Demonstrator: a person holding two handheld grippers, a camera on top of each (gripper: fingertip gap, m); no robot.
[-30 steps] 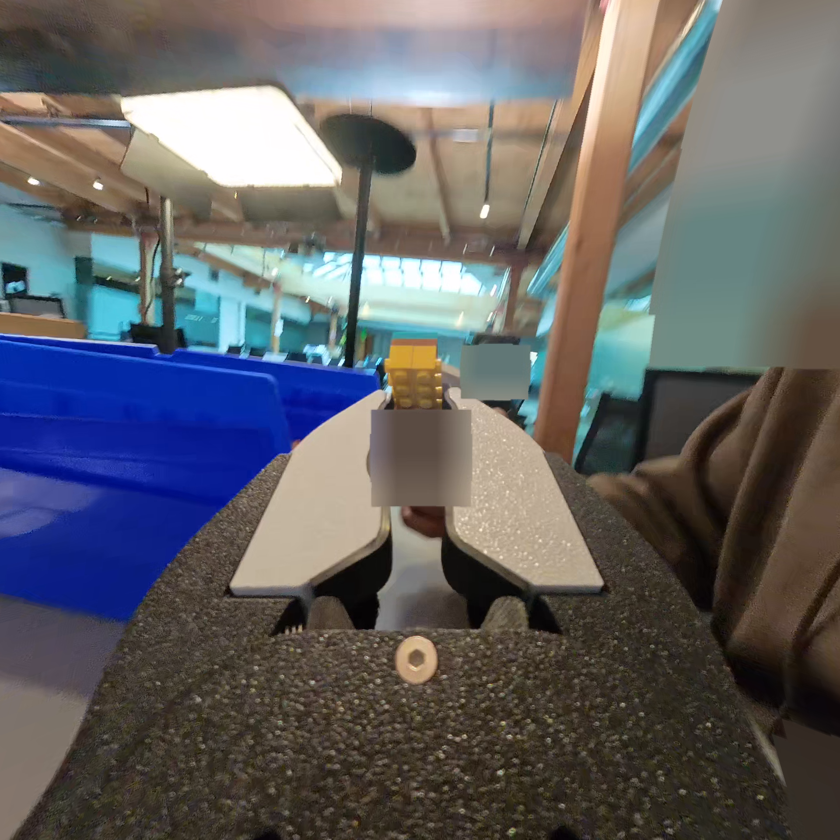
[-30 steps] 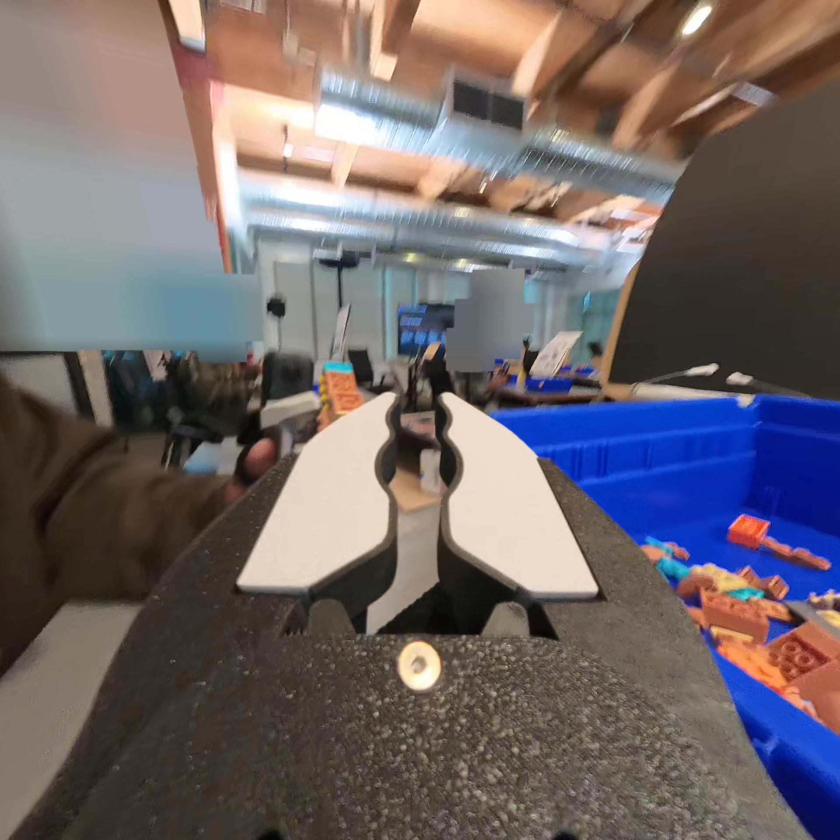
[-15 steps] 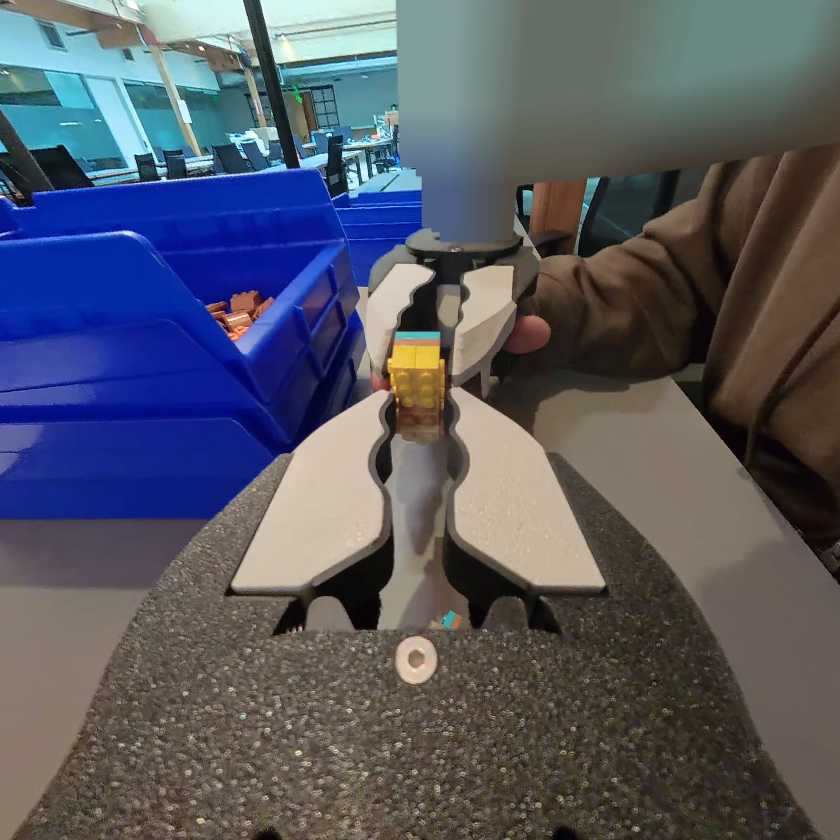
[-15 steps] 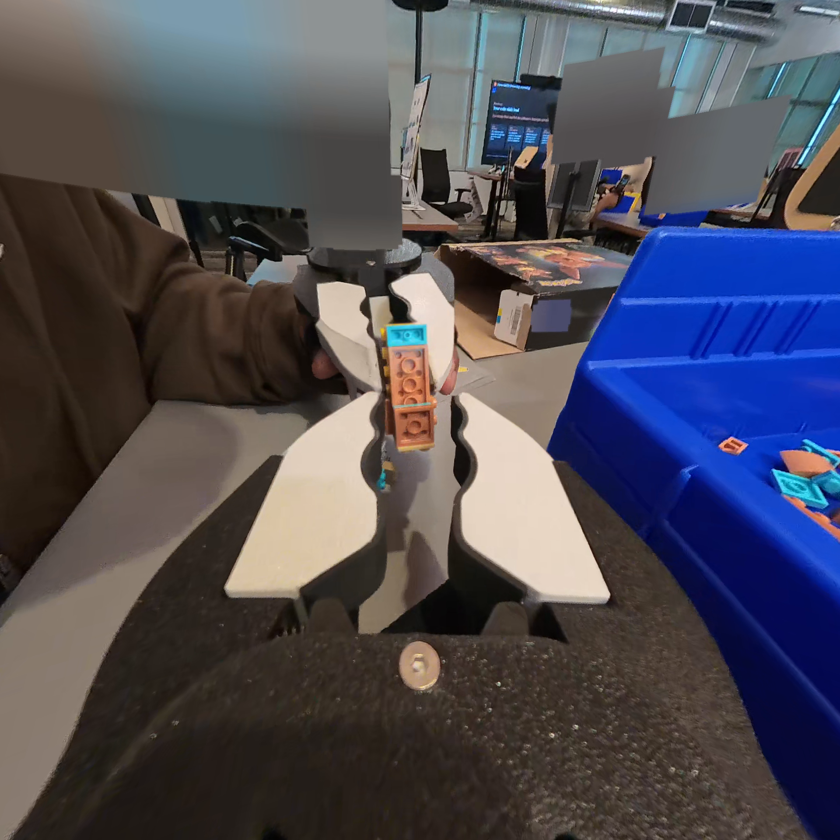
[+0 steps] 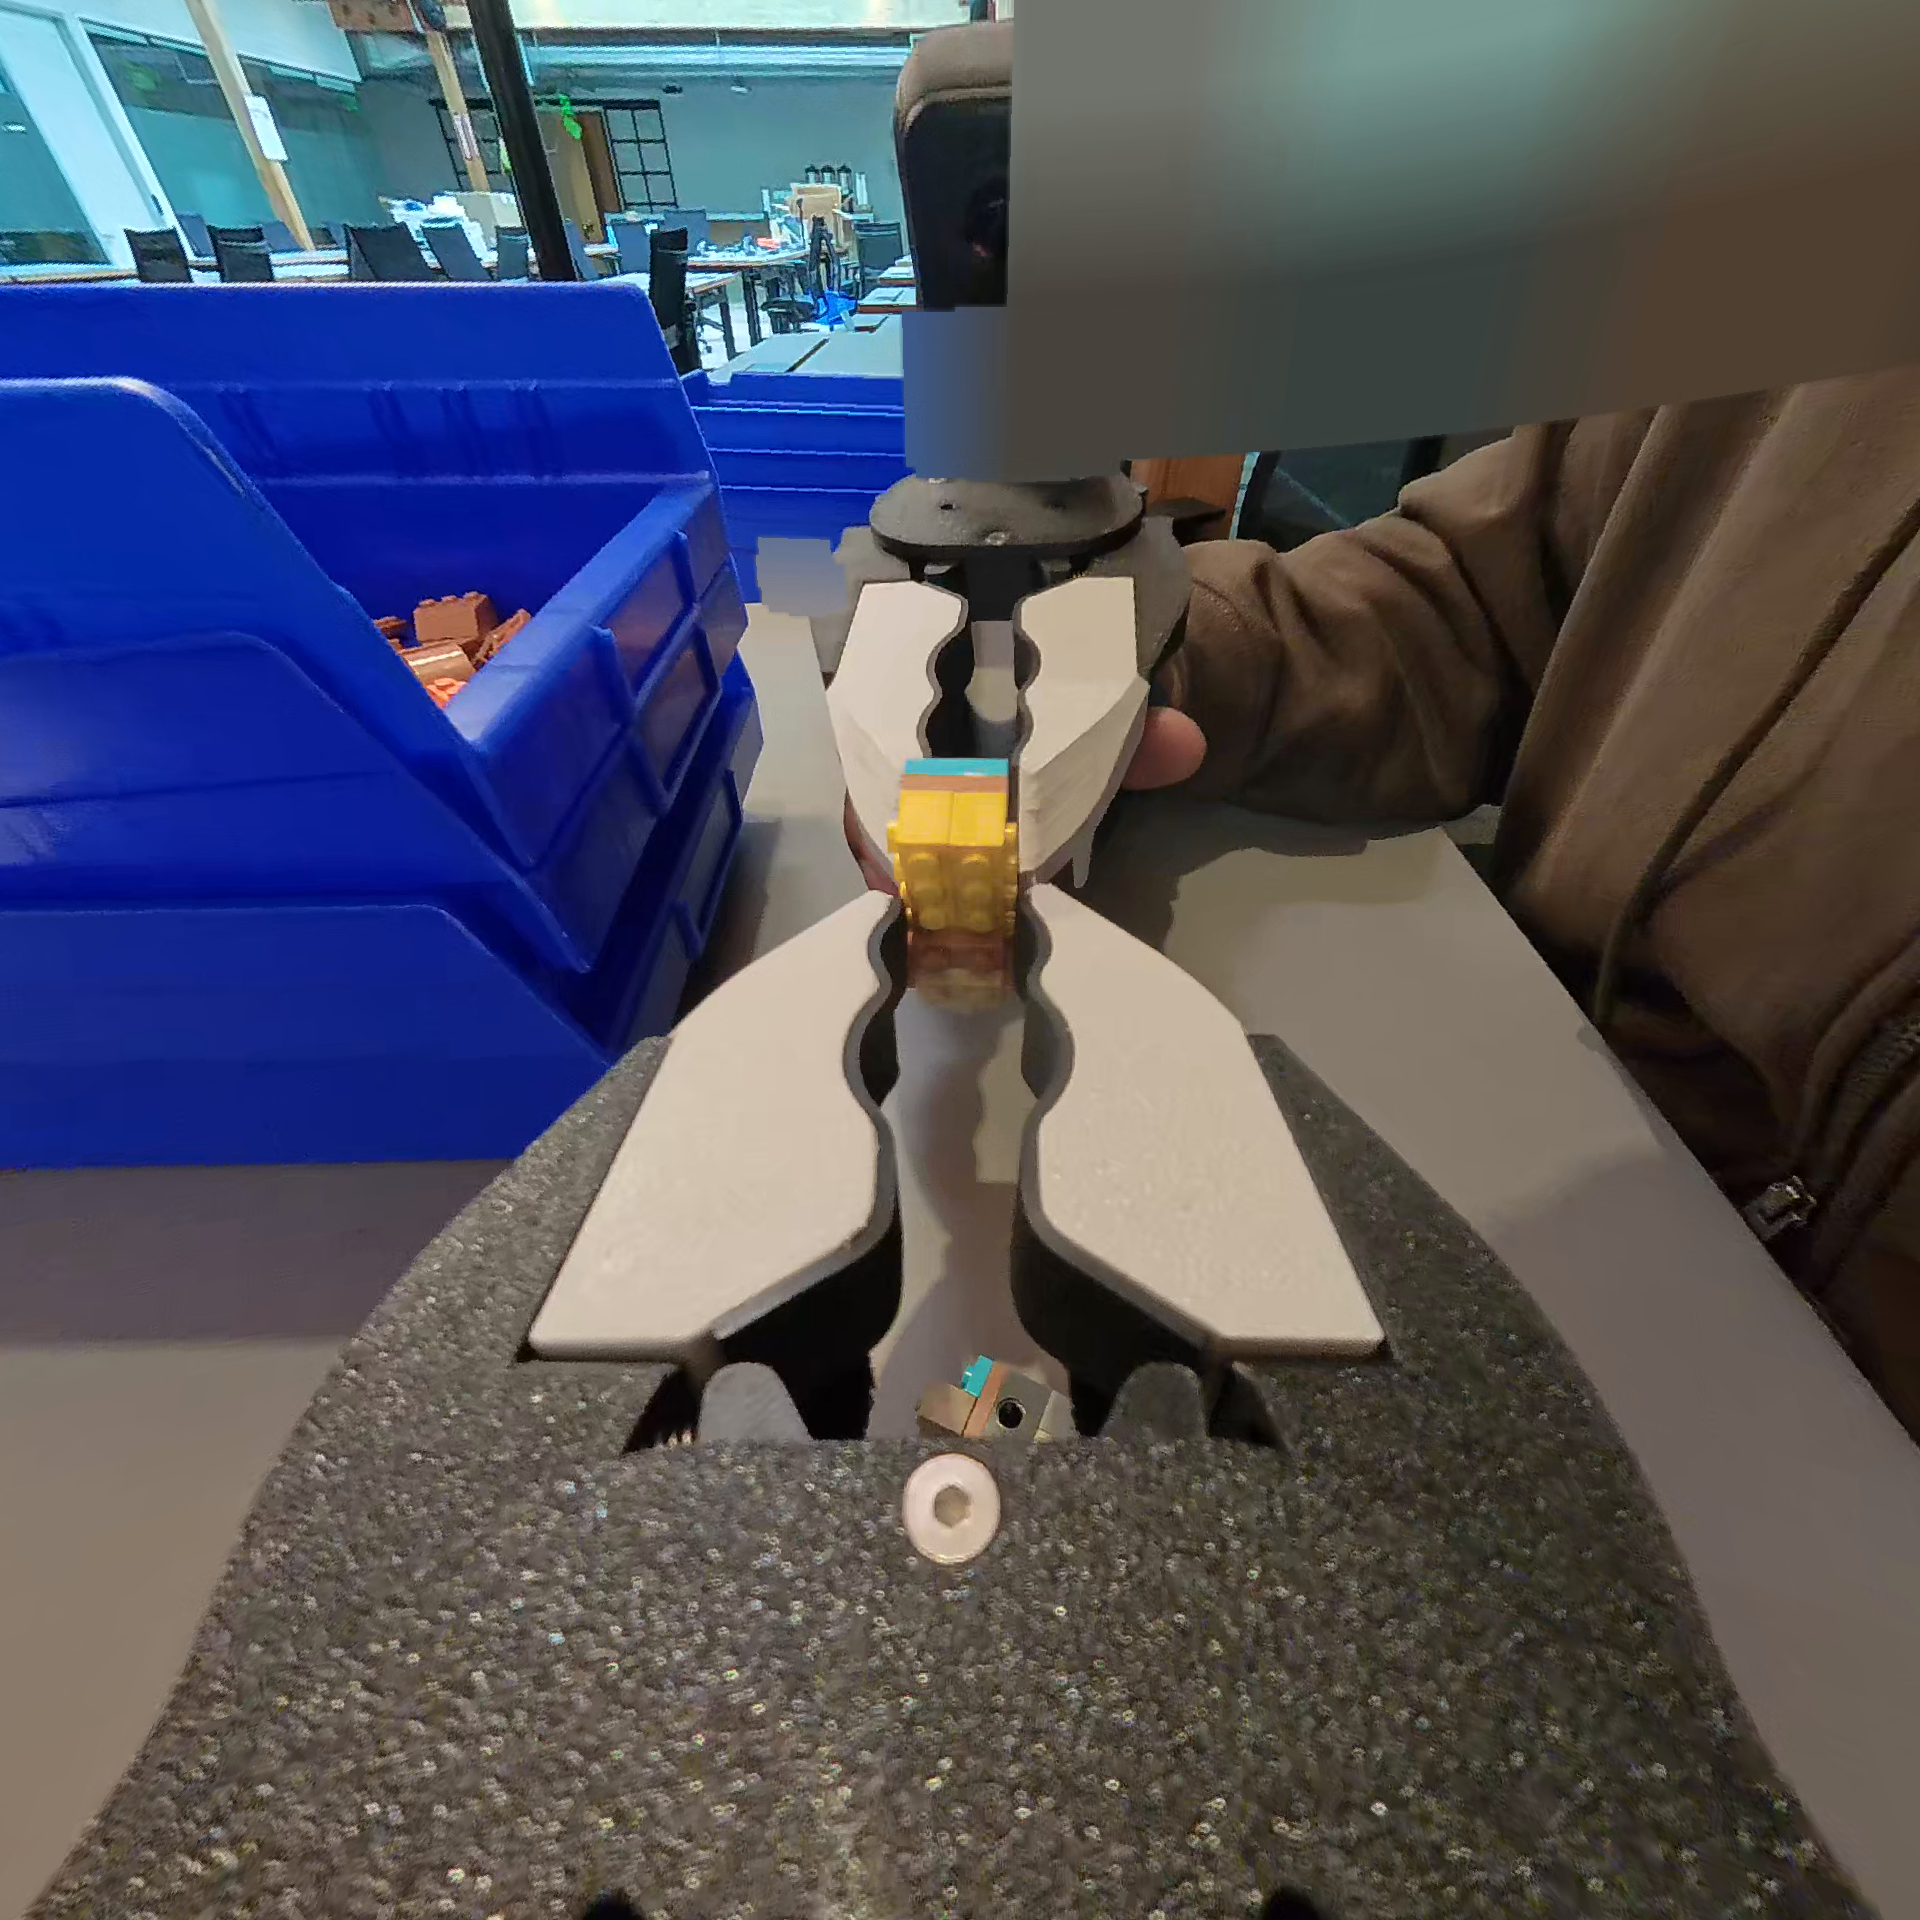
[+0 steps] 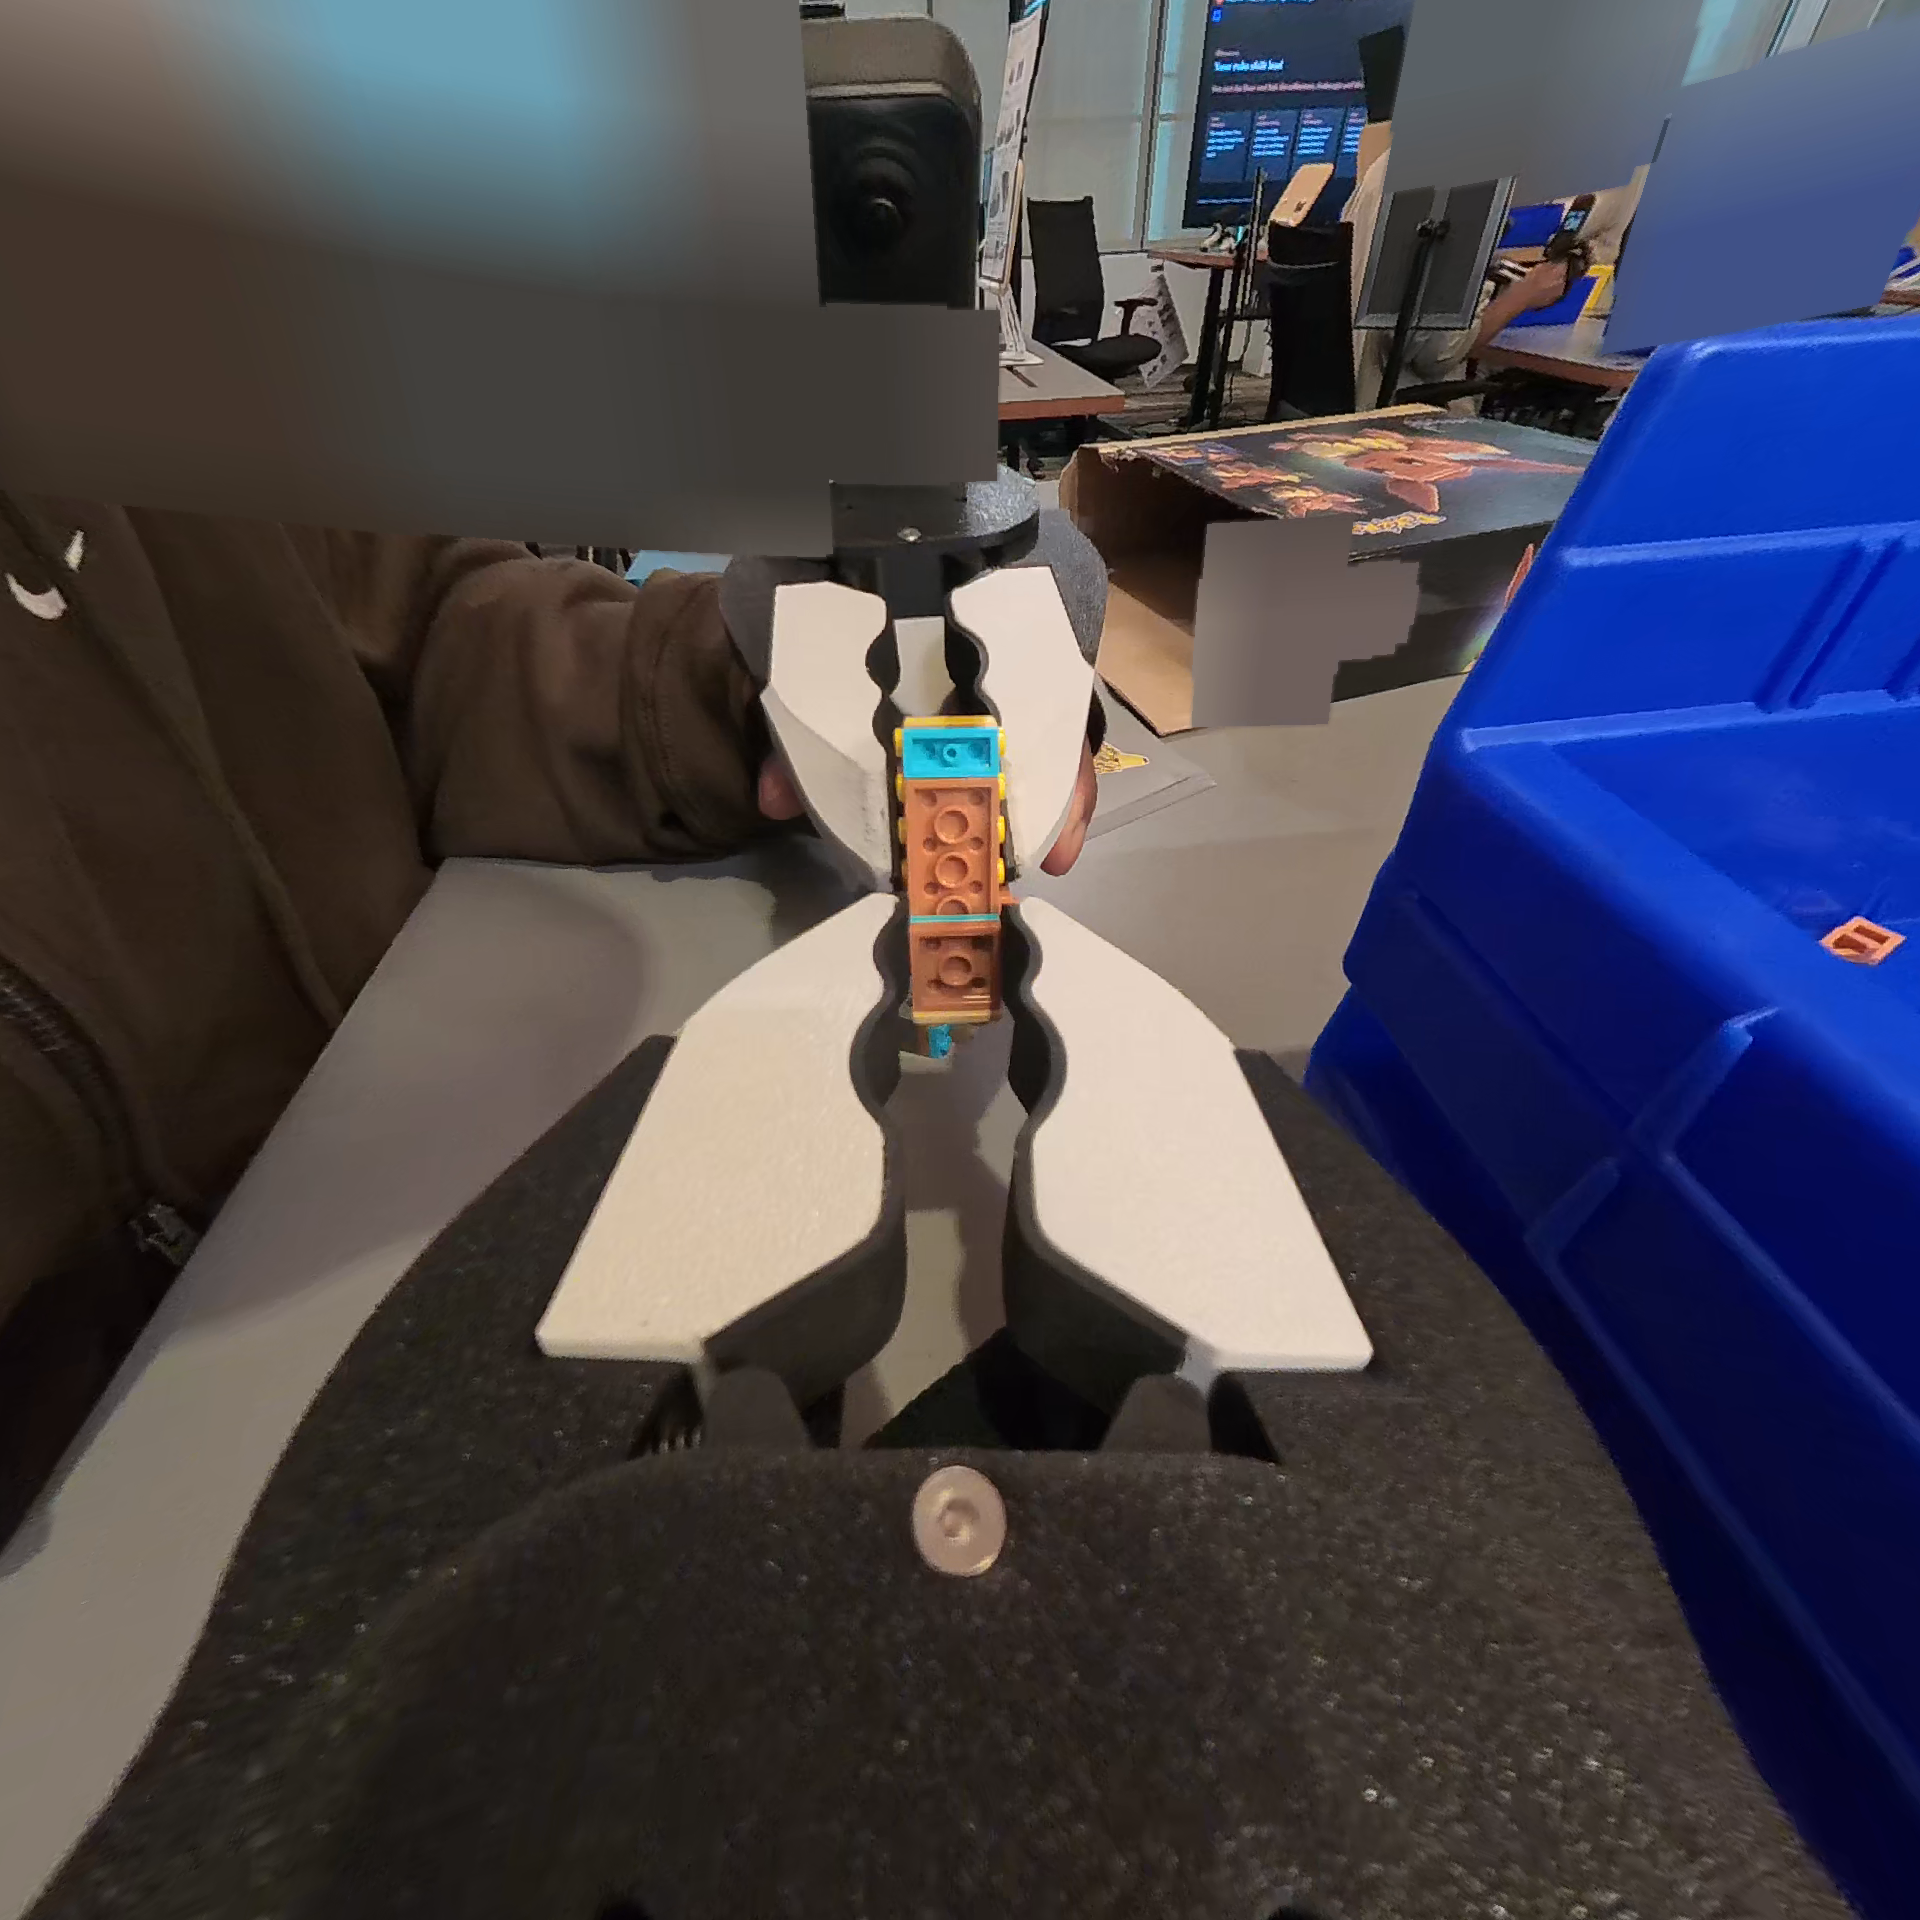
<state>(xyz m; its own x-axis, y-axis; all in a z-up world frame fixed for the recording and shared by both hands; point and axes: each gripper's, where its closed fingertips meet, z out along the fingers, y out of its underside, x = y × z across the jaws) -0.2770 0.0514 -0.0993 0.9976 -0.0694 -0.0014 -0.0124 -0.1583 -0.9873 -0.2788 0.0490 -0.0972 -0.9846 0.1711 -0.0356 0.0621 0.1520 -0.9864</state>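
A small stack of bricks, yellow point(image 5: 954, 857) on one face and orange-brown with a turquoise plate point(image 6: 951, 862) on the other, hangs above the grey table point(image 5: 1351, 987) between both grippers. My left gripper point(image 5: 958, 935) is shut on the brown end near it. My right gripper point(image 6: 953, 940) faces it tip to tip and is shut on the other end. Each gripper also shows in the other's view, the right one point(image 5: 977, 769) and the left one point(image 6: 940, 769). A small turquoise and brown piece point(image 5: 987, 1397) lies on the table under my left gripper.
Stacked blue bins point(image 5: 312, 727) holding brown bricks point(image 5: 457, 644) stand to the left. Another blue bin point(image 6: 1662, 935) with an orange piece point(image 6: 1860, 940) stands to the right. A printed cardboard box point(image 6: 1299, 499) lies behind. A person's brown sleeve point(image 5: 1455, 644) holds each gripper. Less than 4 cm separates the two grippers' tips.
Both grippers swung down from the ceiling to table level and came together. The right gripper, open and apart from the stack before, has closed on the end opposite the left gripper.
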